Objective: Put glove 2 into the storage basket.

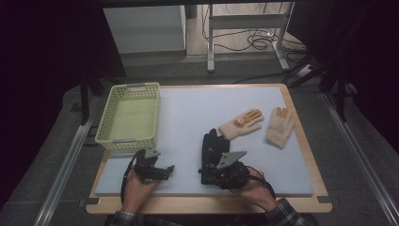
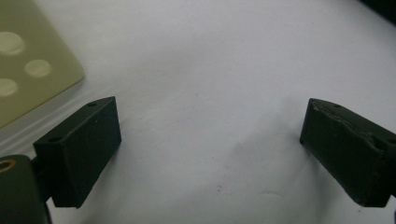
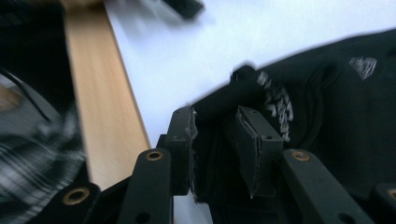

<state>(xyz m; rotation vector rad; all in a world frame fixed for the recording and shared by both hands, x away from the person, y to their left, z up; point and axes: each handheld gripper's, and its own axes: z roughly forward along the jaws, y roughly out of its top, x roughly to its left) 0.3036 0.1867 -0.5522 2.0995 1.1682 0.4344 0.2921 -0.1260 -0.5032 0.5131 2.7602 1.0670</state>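
A black glove (image 1: 212,147) lies on the pale blue mat (image 1: 188,117), its cuff toward the front edge. My right gripper (image 1: 206,173) sits low at that cuff end. In the right gripper view its jaws (image 3: 215,119) stand close together with the black glove's fabric (image 3: 327,107) bunched between the pads, shut on it. Two beige gloves lie farther back: one palm-up with orange patches (image 1: 242,123), the other (image 1: 280,127) to its right. My left gripper (image 1: 168,169) rests near the front left of the mat, open (image 2: 210,149), with only bare mat between its jaws.
A light green plastic basket (image 1: 109,136) stands at the mat's left side; its corner (image 2: 28,60) shows in the left gripper view. The wooden table edge (image 3: 98,93) runs close beside the right gripper. Table legs and cables lie beyond the far edge.
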